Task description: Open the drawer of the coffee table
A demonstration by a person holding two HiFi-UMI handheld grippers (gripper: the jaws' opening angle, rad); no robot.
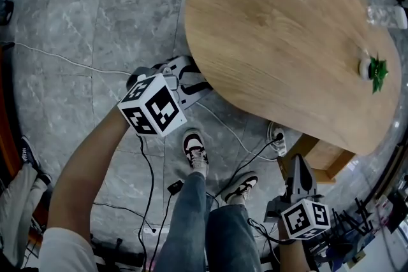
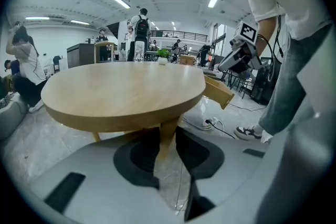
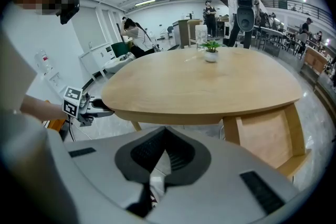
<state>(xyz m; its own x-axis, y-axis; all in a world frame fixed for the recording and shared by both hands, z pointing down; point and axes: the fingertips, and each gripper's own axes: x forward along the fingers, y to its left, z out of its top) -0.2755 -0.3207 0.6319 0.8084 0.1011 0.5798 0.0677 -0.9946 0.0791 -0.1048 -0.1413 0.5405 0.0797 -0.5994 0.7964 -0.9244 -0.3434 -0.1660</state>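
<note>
Floor tiles (image 1: 95, 22) of grey veined stone spread beneath both grippers and show through the gap in the left one. The coffee table (image 1: 287, 28), a broad oval wooden top on wooden legs, stands ahead of both sets of fingers, its rim just beyond the left fingertips. The drawer (image 1: 326, 159) juts out from under the table's edge, already pulled open. It sits close ahead of the right fingertips, a little to their right, and whether they touch it cannot be told. From the left fingers it lies well apart, off to their right past the person's legs.

The left gripper (image 2: 169, 160) points at a table leg with its fingers a narrow slit apart and nothing between them. The right gripper (image 3: 164, 136) has its fingers closed together, holding nothing.

Two sneakers (image 1: 196, 151) stand on the floor between the grippers. A white power strip (image 1: 276, 135) with a dark plug lies just beyond the right fingertips, beside the drawer. A small potted plant (image 1: 376, 71) sits on the tabletop, far from both sets of fingers.
</note>
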